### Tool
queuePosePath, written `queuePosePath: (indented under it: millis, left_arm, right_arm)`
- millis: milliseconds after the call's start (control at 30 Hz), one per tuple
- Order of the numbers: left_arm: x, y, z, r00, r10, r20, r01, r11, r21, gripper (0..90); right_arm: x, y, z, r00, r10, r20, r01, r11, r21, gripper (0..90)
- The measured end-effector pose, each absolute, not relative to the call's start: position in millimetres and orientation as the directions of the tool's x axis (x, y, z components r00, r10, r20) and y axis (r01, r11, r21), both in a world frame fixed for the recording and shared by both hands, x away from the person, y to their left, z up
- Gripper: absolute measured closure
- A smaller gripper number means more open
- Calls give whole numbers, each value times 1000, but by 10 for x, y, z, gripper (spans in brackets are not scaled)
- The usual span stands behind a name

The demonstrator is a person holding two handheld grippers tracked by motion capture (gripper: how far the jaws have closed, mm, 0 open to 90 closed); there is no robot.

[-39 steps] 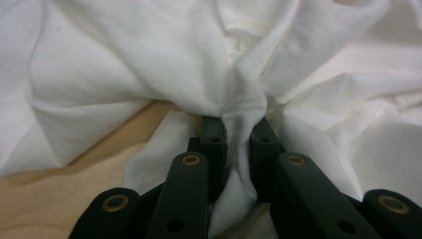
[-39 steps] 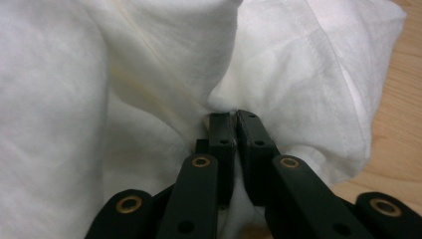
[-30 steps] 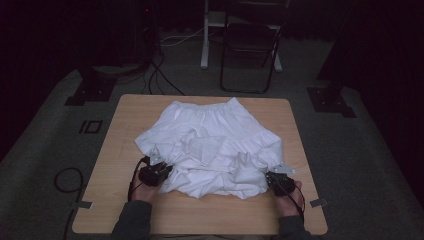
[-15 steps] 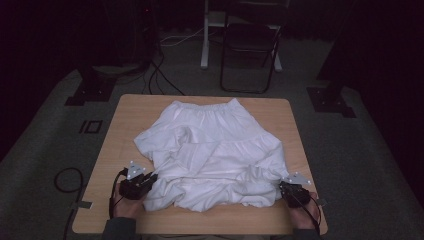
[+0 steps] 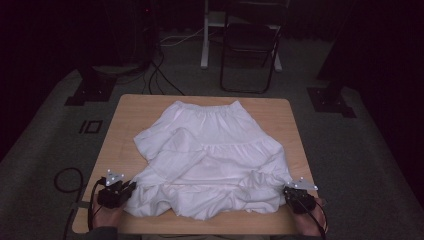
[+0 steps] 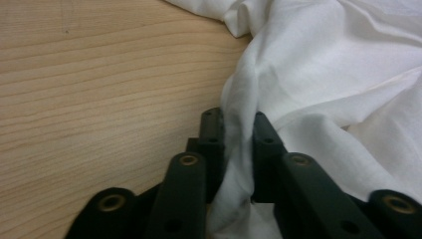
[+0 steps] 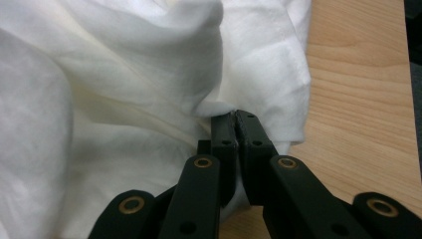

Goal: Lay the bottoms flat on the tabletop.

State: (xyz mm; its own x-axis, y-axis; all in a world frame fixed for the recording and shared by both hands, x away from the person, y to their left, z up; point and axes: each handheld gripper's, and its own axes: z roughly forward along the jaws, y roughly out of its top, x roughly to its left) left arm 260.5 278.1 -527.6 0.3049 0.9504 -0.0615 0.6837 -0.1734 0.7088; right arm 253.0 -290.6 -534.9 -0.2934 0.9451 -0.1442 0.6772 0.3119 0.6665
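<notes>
White skirt point(image 5: 210, 160) lies waistband-far on the bench point(image 5: 125, 115), hem nearest, with left gripper point(image 5: 116, 191) and right gripper point(image 5: 298, 196) jaws each clamped on opposite hem corners.

High view looks forward and down from the near side of the tabletop point(image 5: 130, 115), whole top in frame, chair point(image 5: 250, 45) beyond its far edge. Left gripper view sits very close, low over the tabletop point(image 6: 99, 74), facing the white skirt point(image 6: 348, 74). Right gripper view equally close on the skirt point(image 7: 99, 99). All three share the skirt's point(image 5: 210, 155) near hem.
</notes>
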Motion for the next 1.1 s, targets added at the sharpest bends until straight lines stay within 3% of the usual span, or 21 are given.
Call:
queuePosePath:
  millis: [100, 333, 567, 767, 1100]
  left_arm:
    - [2596, 2748, -5220, 314, 948, -58, 663, -175, 728, 726]
    - [2593, 2620, -4971, 355, 934, -50, 597, -185, 781, 604]
    - [2745, 2272, -4790, 458, 889, -11, 538, -267, 800, 533]
    - [2975, 1873, -4854, 541, 841, 19, 518, -351, 780, 464]
    - [3255, 1405, -5195, 615, 783, 96, 529, -500, 686, 443]
  right_arm:
    - [2512, -2884, -5325, -301, 942, -145, 666, 317, 675, 842]
    - [2411, -2807, -5117, -346, 932, -107, 570, 300, 765, 634]
    - [2331, -2611, -4923, -401, 908, -121, 491, 325, 808, 593]
    - [2307, -2391, -4883, -471, 872, -134, 446, 366, 817, 578]
    - [2408, -2263, -5053, -504, 856, -116, 476, 388, 789, 570]
